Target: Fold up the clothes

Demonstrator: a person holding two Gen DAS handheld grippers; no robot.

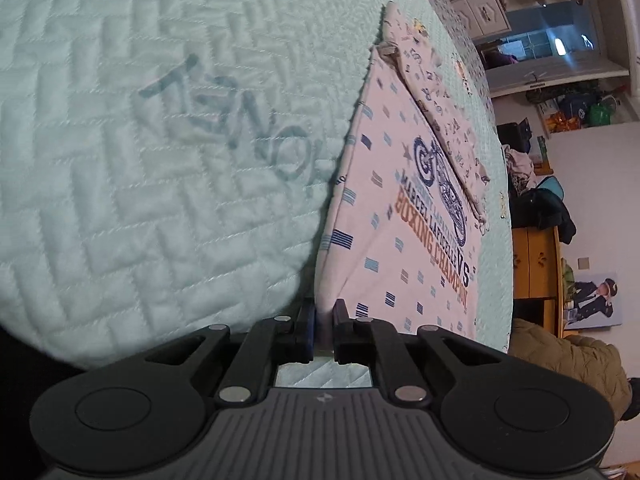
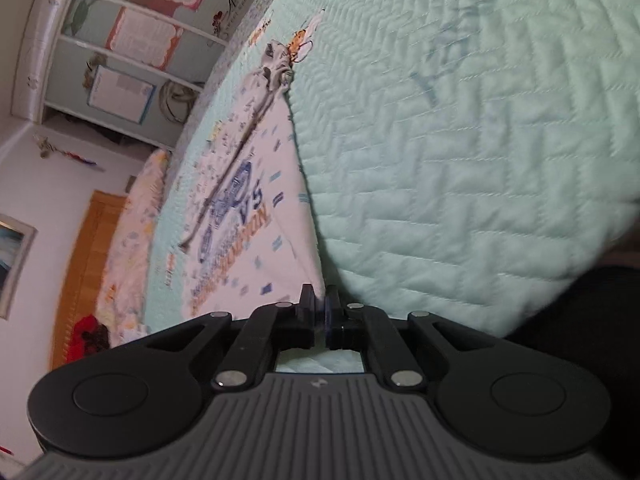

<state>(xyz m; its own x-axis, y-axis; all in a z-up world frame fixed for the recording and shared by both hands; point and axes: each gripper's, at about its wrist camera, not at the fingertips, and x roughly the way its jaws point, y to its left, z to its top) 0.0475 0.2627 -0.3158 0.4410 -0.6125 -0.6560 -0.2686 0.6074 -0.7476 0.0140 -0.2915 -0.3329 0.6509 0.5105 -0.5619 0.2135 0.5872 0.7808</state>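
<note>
Your left claw and right claw each pinch a near corner of the shirt. Its length runs straight ahead of both across the bed, so fold forward.

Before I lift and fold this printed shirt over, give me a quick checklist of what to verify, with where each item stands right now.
1. Left claw shut on the near edge of the white printed motorcycle T-shirt: ok.
2. Right claw shut on the shirt's other near corner: ok.
3. Patterned sleeve already folded in across the print: ok.
4. Shirt body lying flat on the mint green quilted bedspread: ok.
5. Far collar end free of snags: cannot tell, it is small and blurred.
6. How many fabric layers each claw pinches: cannot tell.
</note>
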